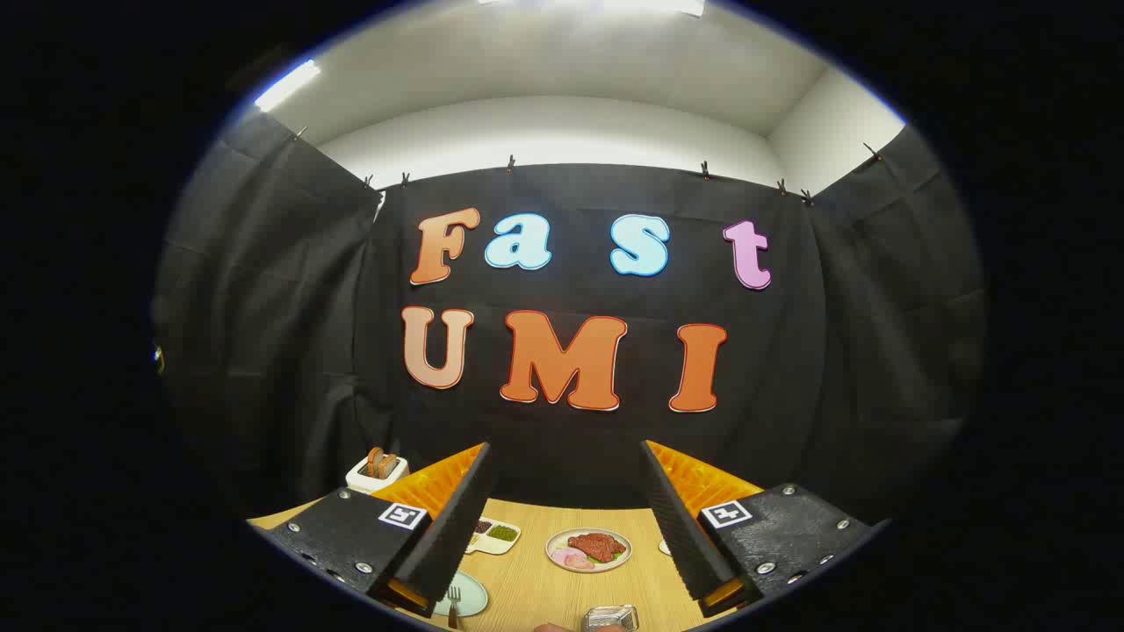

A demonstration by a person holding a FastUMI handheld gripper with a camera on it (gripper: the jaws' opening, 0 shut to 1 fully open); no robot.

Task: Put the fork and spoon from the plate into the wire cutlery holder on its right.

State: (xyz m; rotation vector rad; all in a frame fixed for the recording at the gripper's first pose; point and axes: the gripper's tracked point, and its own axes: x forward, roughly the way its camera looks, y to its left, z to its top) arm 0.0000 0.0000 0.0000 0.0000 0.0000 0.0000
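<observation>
I'm holding the gripper (566, 518) high and level above the wooden table (527, 588), so most of what I see is the booth wall and only a strip of tabletop — a survey height, I judge, not a working one.

Far left, at the table's back edge, a white toaster (376, 472) with two slices of bread in it stands clear of the work. Just right of that my left finger (443, 527) cuts across, and near its tip sits the pale blue plate (465, 595) with the fork (453, 606) lying on it, tines pointing away from me. I can't make out the spoon; if it is on that plate, the finger hides it.

Beyond the plate, a small divided dish (493, 534) holds green and dark bits. Between the fingers, farther off, a white plate of meat (588, 549) sits as clutter, I think — no part of my job.

Nearer, right of the blue plate, the wire cutlery holder (610, 617) shows its top rim, close enough for a short carry.

The fingers are spread wide, gripping nothing.
</observation>
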